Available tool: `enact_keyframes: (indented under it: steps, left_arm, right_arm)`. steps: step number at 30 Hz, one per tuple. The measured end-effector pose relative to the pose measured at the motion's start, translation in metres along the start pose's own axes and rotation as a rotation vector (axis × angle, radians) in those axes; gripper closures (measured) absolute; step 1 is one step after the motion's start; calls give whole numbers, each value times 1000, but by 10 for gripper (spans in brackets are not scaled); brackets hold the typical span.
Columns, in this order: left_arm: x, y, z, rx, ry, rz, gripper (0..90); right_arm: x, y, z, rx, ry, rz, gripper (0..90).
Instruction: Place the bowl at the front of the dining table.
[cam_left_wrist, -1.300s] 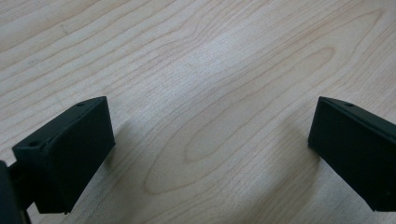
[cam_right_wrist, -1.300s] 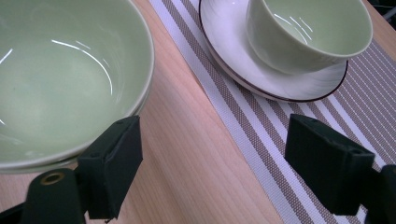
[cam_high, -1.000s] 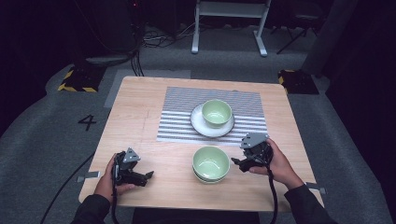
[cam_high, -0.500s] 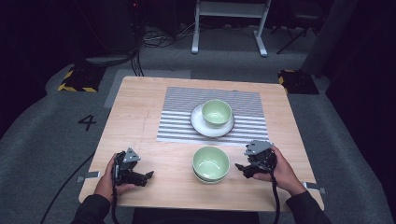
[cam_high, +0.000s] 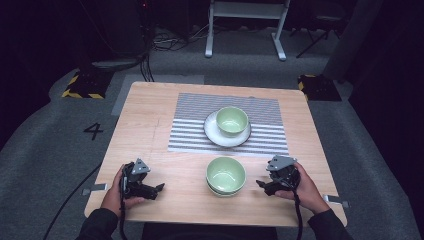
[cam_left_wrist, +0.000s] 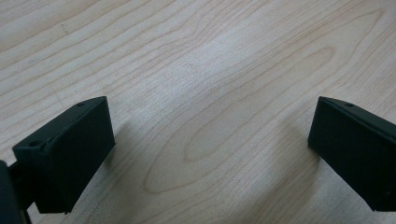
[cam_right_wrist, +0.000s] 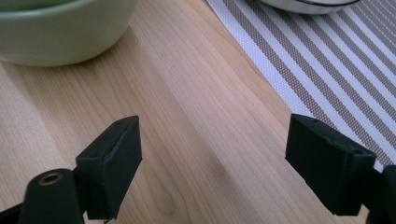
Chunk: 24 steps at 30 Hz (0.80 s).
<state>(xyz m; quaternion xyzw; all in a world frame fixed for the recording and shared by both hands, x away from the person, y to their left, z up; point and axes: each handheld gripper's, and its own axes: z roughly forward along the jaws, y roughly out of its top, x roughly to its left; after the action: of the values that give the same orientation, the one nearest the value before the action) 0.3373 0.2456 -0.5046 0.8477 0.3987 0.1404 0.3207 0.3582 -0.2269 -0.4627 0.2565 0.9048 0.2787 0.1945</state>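
Looking down from the high view, I see a wooden table (cam_high: 150, 125) with a striped placemat (cam_high: 190, 127) at its middle. On the mat sits a white plate (cam_high: 212, 135) carrying a pale green bowl (cam_high: 232, 120), which looks empty. Nearer my side, just off the mat, stand stacked green bowls (cam_high: 226, 176); the top one is empty too. My left gripper (cam_high: 150, 190) rests low at the near left, well apart from the stack; my right gripper (cam_high: 264, 186) sits just beside it.

From the left gripper view, its jaws stand wide apart over bare wood.

From the right gripper view, the jaws are likewise spread with nothing between, the stack's side (cam_right_wrist: 60, 32) ahead and the mat (cam_right_wrist: 327, 79) to the right.
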Motion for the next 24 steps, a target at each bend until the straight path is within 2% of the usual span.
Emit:
enact_keyframes:
  steps: [5, 15, 20, 24]
  left_arm:
    - [0, 0, 0, 2, -1, 0, 3]
    - [0, 0, 0, 3, -2, 1, 2]
    - [0, 0, 0, 3, -2, 1, 3]
    - [0, 0, 0, 3, -2, 1, 2]
  right_arm:
    - [-1, -9, 1, 4, 4, 28, 185]
    - [1, -26, 2, 0, 23, 31, 184]
    - [0, -36, 4, -13, 42, 65, 180]
    - [-3, -43, 4, -34, 55, 124, 182]
